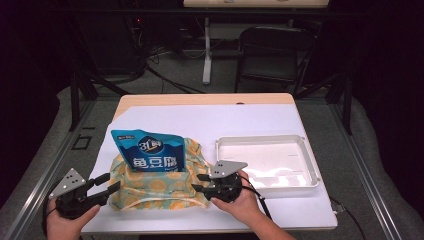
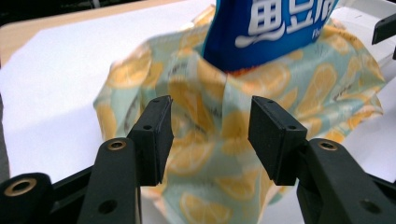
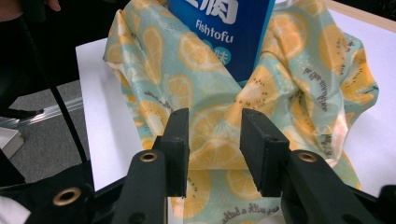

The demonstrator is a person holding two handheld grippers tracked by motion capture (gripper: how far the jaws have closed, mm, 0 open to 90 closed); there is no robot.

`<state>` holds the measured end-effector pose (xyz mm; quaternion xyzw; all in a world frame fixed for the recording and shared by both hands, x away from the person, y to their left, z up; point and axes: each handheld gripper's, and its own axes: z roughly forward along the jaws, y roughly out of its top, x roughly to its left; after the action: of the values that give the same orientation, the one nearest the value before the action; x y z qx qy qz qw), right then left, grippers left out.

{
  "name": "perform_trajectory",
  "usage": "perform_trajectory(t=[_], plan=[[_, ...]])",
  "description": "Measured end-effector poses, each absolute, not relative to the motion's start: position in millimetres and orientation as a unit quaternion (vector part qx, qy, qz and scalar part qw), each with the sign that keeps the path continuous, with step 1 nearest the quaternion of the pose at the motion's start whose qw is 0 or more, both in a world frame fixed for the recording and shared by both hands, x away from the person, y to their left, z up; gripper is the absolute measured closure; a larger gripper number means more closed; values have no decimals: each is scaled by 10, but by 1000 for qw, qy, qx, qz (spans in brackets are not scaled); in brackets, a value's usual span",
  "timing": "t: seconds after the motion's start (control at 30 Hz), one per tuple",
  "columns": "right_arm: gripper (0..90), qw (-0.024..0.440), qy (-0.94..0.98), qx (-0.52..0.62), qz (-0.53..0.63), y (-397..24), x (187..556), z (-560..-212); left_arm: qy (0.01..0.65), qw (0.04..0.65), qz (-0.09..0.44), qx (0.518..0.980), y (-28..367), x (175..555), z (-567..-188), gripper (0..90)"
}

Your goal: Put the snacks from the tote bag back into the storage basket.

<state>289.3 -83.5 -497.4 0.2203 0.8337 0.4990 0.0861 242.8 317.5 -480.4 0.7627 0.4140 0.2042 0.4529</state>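
A blue snack pouch (image 1: 147, 152) printed "Fishtofu" stands upright inside a pale green cloth bag (image 1: 150, 189) with orange-slice print, at the table's front left. My left gripper (image 1: 112, 183) is at the bag's left edge, open, its tips just short of the cloth. In the left gripper view the bag (image 2: 205, 158) and the pouch (image 2: 266, 32) lie beyond the open left gripper (image 2: 210, 126). My right gripper (image 1: 199, 183) stands open at the bag's right front corner. In the right gripper view the cloth (image 3: 308, 84) lies under the spread jaws of that gripper (image 3: 215, 140), below the pouch (image 3: 224, 32).
A white plastic tray (image 1: 306, 150) sits to the right of the bag, just behind the right hand. The white tabletop (image 1: 200, 120) extends behind the bag. A black chair (image 1: 272, 50) and cables stand on the floor beyond the table's far edge.
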Motion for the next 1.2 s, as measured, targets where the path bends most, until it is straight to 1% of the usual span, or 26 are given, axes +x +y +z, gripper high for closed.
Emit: perform_trajectory(t=[0.33,0.53,0.93,1.2], plan=[[633,88,829,225,505,-871,2912,-4947,394,467,220,761,3031,2658,-4495,471],[633,87,828,227,506,-886,2922,-4953,386,471,221,762,2970,2764,-4392,447],[633,85,827,230,506,-883,2930,-4963,388,472,203,765,2900,2920,-4443,420],[630,84,828,230,505,-884,2933,-4964,389,475,187,767,2823,3003,-4513,419]])
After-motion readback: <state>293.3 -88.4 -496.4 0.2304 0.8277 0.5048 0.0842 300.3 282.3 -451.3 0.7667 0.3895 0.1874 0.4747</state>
